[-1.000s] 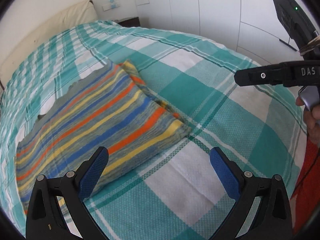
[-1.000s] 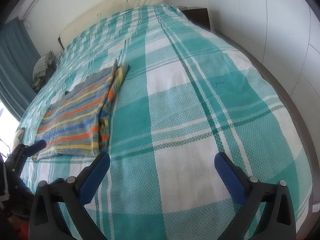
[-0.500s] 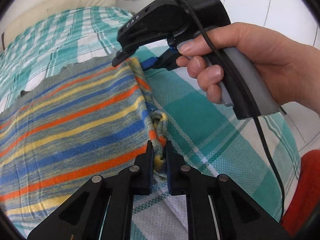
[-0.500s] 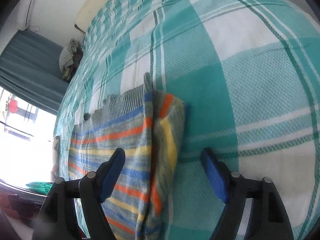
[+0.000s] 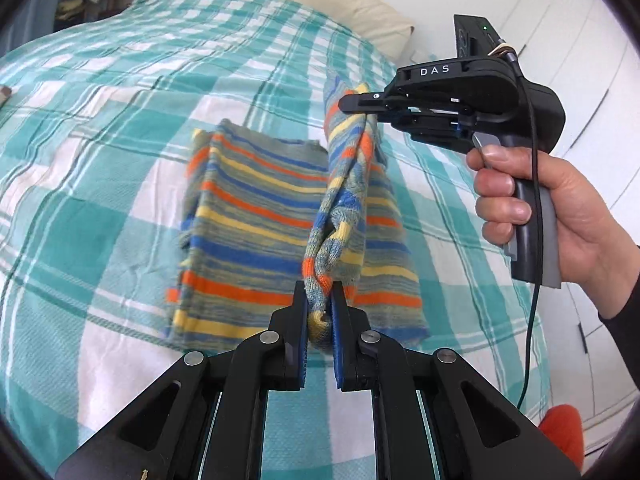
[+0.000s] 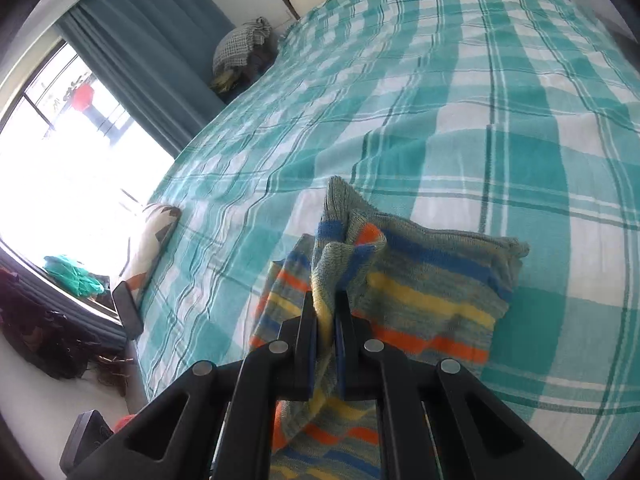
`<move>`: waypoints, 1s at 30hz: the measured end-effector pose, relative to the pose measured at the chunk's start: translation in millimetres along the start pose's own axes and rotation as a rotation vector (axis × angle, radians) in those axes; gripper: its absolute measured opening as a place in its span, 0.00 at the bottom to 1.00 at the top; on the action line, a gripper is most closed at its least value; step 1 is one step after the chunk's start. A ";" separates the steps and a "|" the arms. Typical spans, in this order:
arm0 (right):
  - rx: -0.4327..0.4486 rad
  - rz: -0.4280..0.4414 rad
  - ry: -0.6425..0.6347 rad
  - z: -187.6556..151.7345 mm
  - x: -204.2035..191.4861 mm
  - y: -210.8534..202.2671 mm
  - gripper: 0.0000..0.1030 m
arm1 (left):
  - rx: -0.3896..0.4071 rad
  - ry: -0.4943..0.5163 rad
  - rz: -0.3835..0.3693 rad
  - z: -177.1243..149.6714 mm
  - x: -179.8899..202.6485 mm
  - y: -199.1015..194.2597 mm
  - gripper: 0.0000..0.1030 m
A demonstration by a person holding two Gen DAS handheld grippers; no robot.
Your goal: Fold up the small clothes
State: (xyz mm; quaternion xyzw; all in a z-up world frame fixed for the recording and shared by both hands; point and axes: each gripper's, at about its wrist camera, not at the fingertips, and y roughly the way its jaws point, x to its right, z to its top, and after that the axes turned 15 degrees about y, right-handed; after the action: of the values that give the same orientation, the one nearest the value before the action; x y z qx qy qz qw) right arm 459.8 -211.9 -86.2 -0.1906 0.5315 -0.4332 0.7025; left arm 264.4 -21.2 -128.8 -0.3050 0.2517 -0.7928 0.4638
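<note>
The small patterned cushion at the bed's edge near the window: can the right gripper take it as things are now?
Probably not. The right gripper is shut on the striped knit garment, as is the left gripper. The cushion lies apart, across bare plaid bedspread; it must release first.

I am now pinching the striped knit garment [image 5: 256,216] with the right gripper [image 6: 326,312], which was spread wide half a second ago. The left gripper [image 5: 320,304], clamped since then, is lifting its edge; both are raising a twisted fold off the plaid bedspread [image 5: 100,128], where it previously lay flat.
</note>
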 end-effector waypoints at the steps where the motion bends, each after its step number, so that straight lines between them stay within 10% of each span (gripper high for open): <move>1: -0.020 -0.002 -0.009 -3.9 -12.5 19.1 0.08 | -0.004 -0.034 0.010 -4.3 -13.3 0.0 0.08; 6: -0.122 0.002 -0.006 -18.6 -42.4 102.1 0.15 | -0.083 -0.111 0.074 -29.6 -52.6 15.0 0.15; 8: -0.195 0.091 0.083 -23.4 -37.7 124.4 0.40 | -0.086 -0.136 0.093 -35.9 -56.0 7.6 0.30; 14: -0.058 0.131 0.110 -32.6 -18.3 66.9 0.49 | 0.035 -0.056 0.183 -22.8 -55.3 -34.4 0.67; 21: 0.069 -0.116 -0.099 -98.8 14.7 -31.9 0.48 | -0.036 -0.023 0.149 4.0 -55.2 9.7 0.65; 23: 0.008 -0.080 -0.131 -127.3 20.8 -29.0 0.42 | -0.112 -0.054 0.170 2.7 -64.8 32.7 0.25; 27: -0.179 -0.153 -0.164 -183.6 33.9 28.3 0.30 | -0.171 -0.112 0.135 2.9 -81.7 36.8 0.25; 30: -0.130 -0.134 -0.160 -182.6 25.8 17.0 0.29 | -0.115 -0.025 0.160 16.4 -76.0 5.9 0.45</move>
State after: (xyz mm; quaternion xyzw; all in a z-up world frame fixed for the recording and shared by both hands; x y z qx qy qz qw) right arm 301.8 -188.3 -179.8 -0.3048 0.4866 -0.4273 0.6984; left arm 308.7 41.8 -140.5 -0.3196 0.3145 -0.7338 0.5104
